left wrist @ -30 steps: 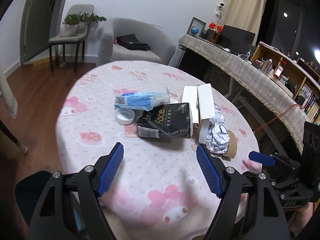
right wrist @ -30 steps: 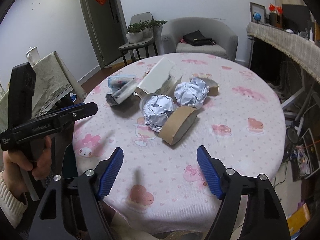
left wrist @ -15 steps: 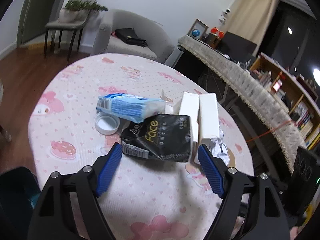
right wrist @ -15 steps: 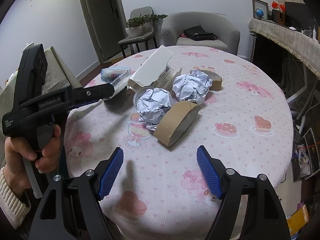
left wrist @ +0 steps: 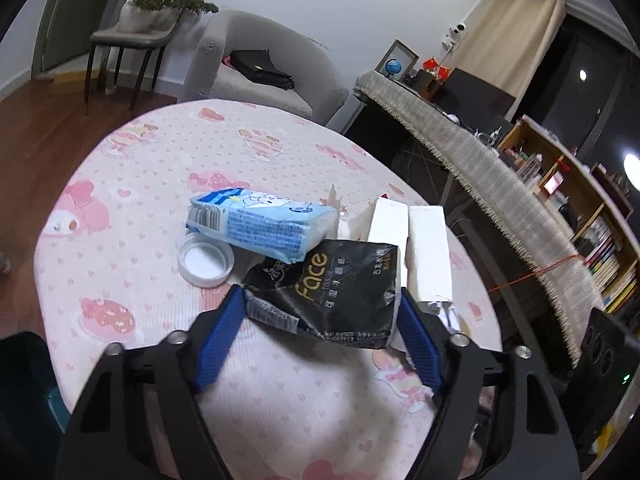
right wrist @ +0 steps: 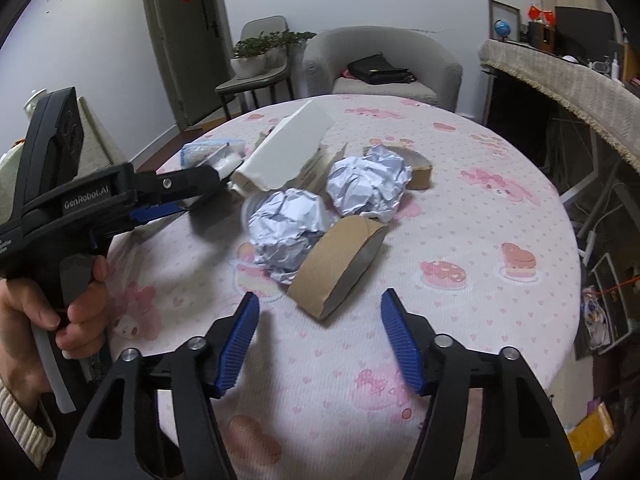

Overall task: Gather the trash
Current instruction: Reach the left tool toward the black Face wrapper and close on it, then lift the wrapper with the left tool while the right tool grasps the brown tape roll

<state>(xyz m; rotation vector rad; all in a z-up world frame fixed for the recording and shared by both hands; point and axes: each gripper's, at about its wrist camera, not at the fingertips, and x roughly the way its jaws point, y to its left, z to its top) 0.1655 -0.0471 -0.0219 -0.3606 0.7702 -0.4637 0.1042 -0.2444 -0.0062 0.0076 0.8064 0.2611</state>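
Left wrist view: the left gripper [left wrist: 320, 312] stands wide, its blue fingers flanking the near edge of the black tissue pack [left wrist: 328, 292] without visibly clamping it. The pack lies flat on the table [left wrist: 120, 280], long axis crosswise. Behind the pack lies a blue wrapper [left wrist: 260, 226], pointing left-right; left of it a white lid [left wrist: 206, 258]; right, two white boxes [left wrist: 426, 252] pointing away.

Right wrist view: the right gripper [right wrist: 320, 328] gapes wide, empty, just short of a cardboard roll [right wrist: 338, 268] angled up-right, beside two foil balls [right wrist: 288, 232].

Left wrist: low and close over the table [left wrist: 120, 240], facing the black packet [left wrist: 332, 292].
Right wrist: probably higher, facing the foil balls [right wrist: 288, 232].
Shared: the white boxes [left wrist: 424, 252].
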